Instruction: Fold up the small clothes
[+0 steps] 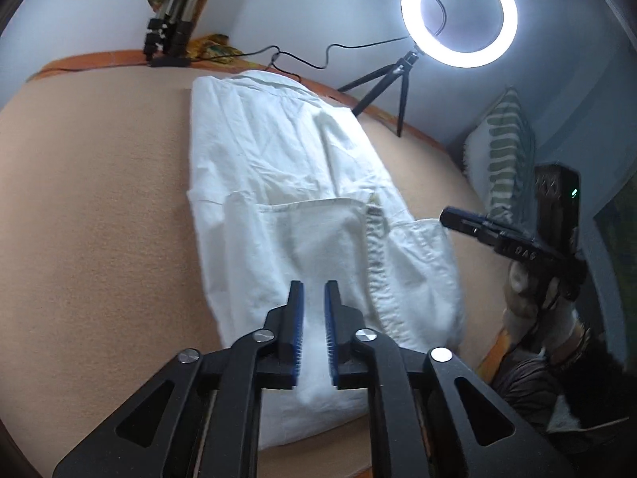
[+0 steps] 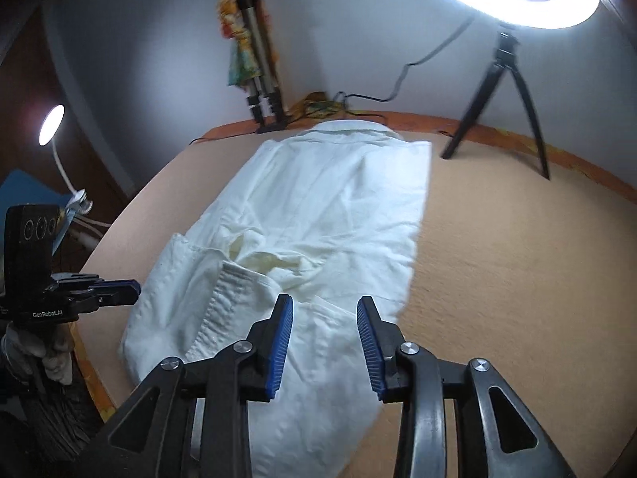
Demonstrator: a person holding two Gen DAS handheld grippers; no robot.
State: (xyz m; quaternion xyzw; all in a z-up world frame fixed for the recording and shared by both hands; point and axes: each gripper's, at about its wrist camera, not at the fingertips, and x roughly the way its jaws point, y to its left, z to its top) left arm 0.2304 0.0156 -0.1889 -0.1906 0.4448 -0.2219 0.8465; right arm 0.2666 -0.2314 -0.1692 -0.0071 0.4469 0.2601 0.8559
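A peach-coloured bed surface (image 1: 99,207) fills most of both views, edged by an orange border (image 1: 91,59) along the far side where it meets the pale wall (image 2: 159,40). Down the middle of each frame lies a white garment (image 1: 278,167), folded into a long strip that runs from the lower centre up to the collar end near the border; a seamed, buttoned edge (image 1: 374,247) crosses its lower part, and the cloth is creased around it.

A lit ring light (image 1: 458,14) on a small black tripod (image 1: 382,79) stands at the upper right of both views. A folded metal tripod (image 2: 258,63) with patterned cloth (image 2: 239,47) leans on the wall at upper left centre. A striped pillow (image 1: 509,151) shows at the right edge of the left wrist view, and a small white lamp (image 2: 51,123) at the left edge of the right wrist view.

The left gripper (image 1: 314,318) sits at bottom centre of its own view, over the garment's near end; its blue pads stand a little apart, with white cloth visible in the narrow gap, and whether they press it I cannot tell. The right gripper (image 2: 324,342), bottom centre of its view, has its jaws clearly apart above the cloth, pinching nothing. A gloved hand (image 2: 47,354) grips the left tool's handle at lower left.
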